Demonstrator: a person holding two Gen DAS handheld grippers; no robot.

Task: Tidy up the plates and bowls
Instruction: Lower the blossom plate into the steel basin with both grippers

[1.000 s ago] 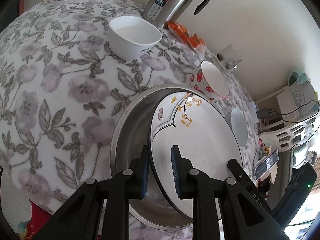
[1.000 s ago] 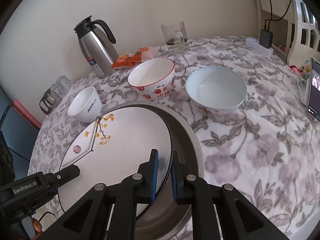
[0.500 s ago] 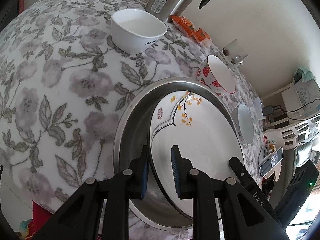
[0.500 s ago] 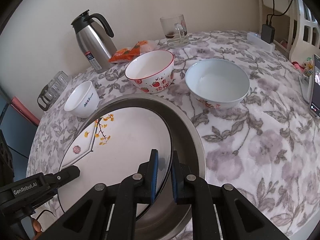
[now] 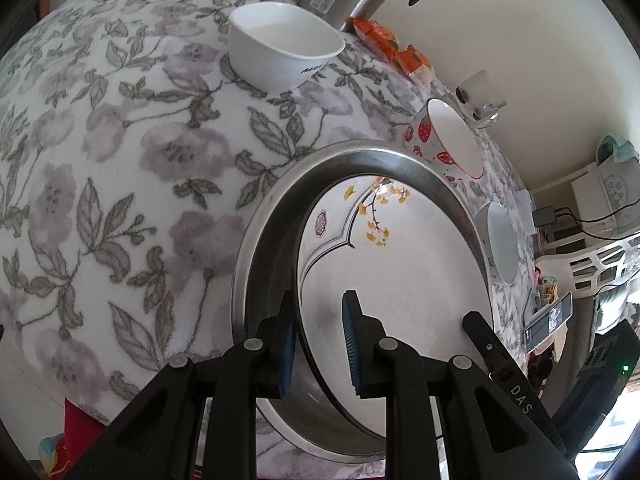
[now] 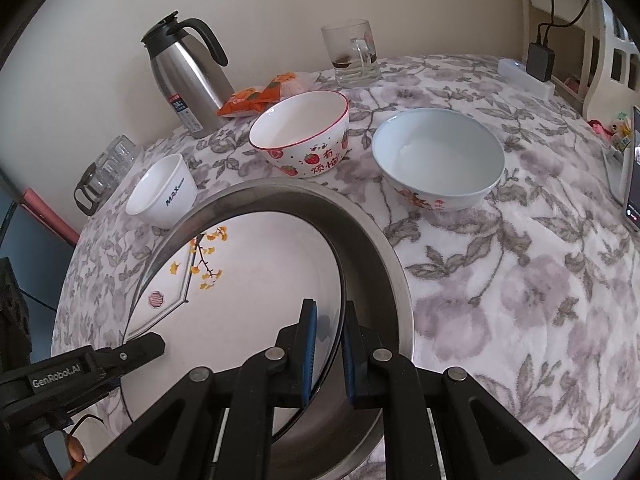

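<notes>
The steel basin [image 6: 384, 264] hides the plate's far rim, and the picture's edge crops the phone [image 6: 634, 168].

Illumination is soft, even daylight; shadows under the bowls are faint. A blown-out bright patch sits at the lower right edge of the left wrist view. The steel basin [image 6: 394, 280] rim carries mild glare. Both views show strong fisheye curvature with black corner vignetting. Focus is sharp; no motion blur.

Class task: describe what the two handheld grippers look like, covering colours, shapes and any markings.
Both the left gripper and the right gripper are black angular plastic with silver rivets at the pivots and ribbed blue pads on the fingers. The left one's side reads "GenRobot.AI". No sleeves show.
</notes>
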